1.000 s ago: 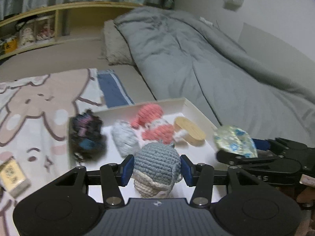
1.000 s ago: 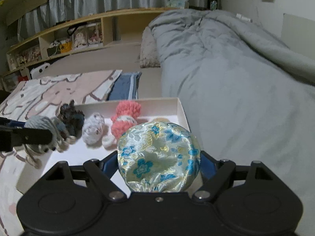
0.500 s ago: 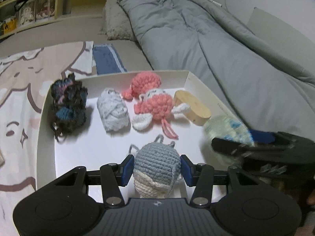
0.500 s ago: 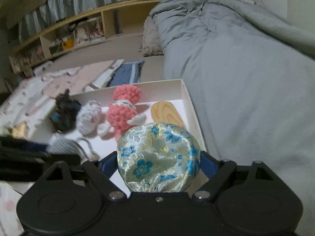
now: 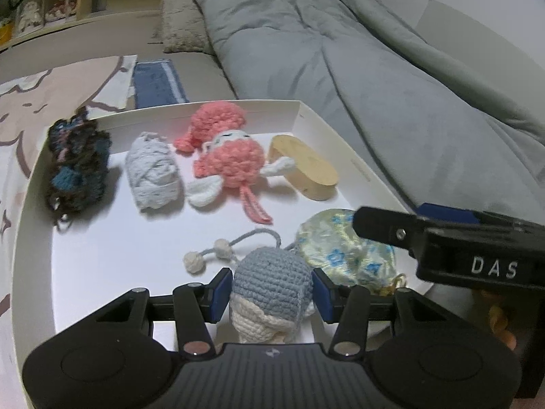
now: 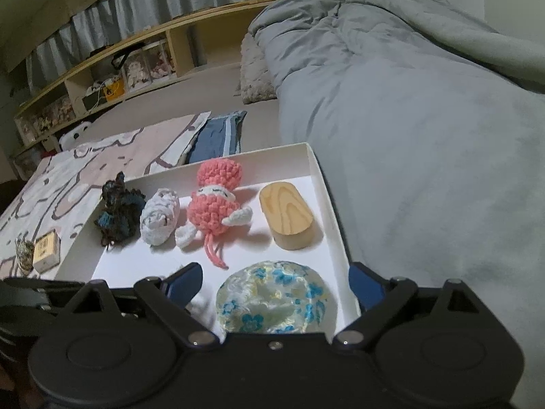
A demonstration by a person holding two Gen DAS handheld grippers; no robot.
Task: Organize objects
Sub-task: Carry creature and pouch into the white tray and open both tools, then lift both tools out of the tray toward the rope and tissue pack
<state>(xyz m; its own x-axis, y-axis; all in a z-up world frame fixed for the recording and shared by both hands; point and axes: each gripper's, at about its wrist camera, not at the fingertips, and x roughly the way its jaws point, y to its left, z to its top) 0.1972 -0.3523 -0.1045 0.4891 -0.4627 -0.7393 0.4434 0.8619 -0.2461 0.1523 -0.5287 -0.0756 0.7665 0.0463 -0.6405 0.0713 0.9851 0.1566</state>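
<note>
Left gripper point(image 5: 271, 296): angled down over the near part of the shallow white cardboard tray point(image 5: 32, 201), its blue pads clamped on either side of a blue-grey and cream crocheted toy point(image 5: 271, 291).
Crocheted toy: rounded blue-grey top, cream base, with a grey cord ending in two cream knots that trails onto the tray floor.
Right gripper point(image 6: 276, 284): tilted down at the tray's near right corner, its jaws just widened and now standing apart, clear of the round silky brocade pouch with blue flowers point(image 6: 276, 301).
Brocade pouch: lying on the tray floor between the right gripper's fingers, near the right wall, just beside the crocheted toy.
Back row of the tray, left to right: dark brown and teal yarn bundle point(image 5: 76, 167), pale grey yarn skein point(image 5: 153, 170), pink crocheted doll with white wings point(image 5: 226, 151), oval light wooden box point(image 5: 303, 170).
Tray's place: on a bed, beside a rumpled grey duvet point(image 5: 357, 68) and a cartoon-print blanket point(image 6: 68, 177).
Off the tray: small cream box point(image 6: 46, 252) on the blanket, to the left.
</note>
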